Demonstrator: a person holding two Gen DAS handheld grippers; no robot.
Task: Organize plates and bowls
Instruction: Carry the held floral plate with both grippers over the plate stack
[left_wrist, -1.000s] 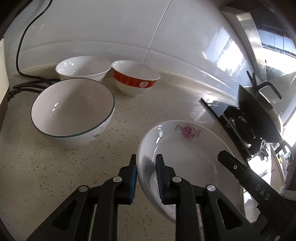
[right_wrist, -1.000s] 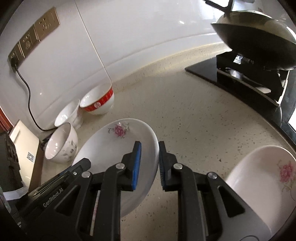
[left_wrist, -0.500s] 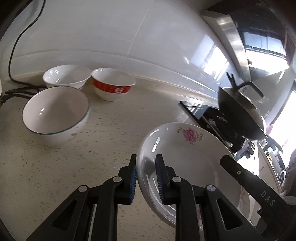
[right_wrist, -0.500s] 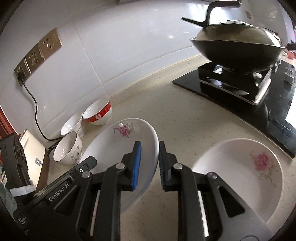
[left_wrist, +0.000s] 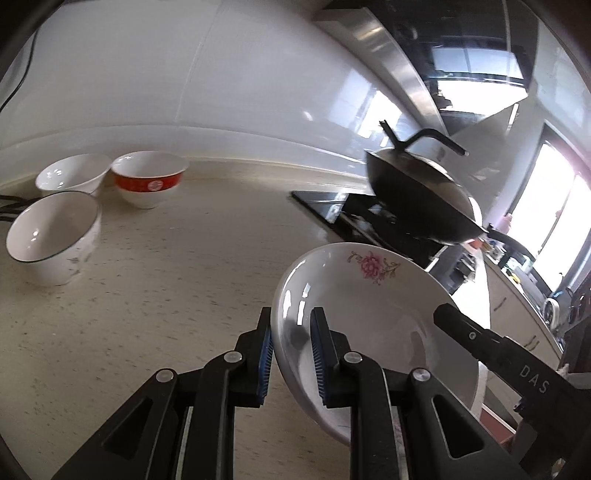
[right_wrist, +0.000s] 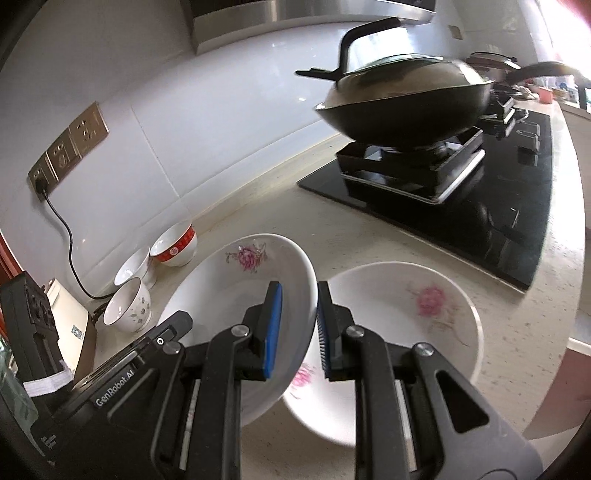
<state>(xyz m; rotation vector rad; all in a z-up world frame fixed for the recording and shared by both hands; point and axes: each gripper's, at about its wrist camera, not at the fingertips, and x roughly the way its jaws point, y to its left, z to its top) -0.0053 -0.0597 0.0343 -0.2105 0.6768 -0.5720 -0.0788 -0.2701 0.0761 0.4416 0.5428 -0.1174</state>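
Both claws clamped on one flowered plate: left claw (left_wrist: 291, 354) on its left rim, right claw (right_wrist: 297, 332) on the right rim. Plate (right_wrist: 236, 295) is carried tilted, clear of the table (left_wrist: 166, 277). It partly overlaps a second plate (right_wrist: 399, 332) lying near the hob (right_wrist: 461, 206), likely to stack there. Readable text: "GenRobot.AI" and "DAS" on the claw bodies.

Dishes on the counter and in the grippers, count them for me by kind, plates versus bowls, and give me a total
Plates: 2, the held floral plate gripped at opposite rims by both grippers, and the second floral plate on the counter.
Bowls: 3, the red-banded bowl, the plain white bowl and the green-rimmed bowl.
Total: 5
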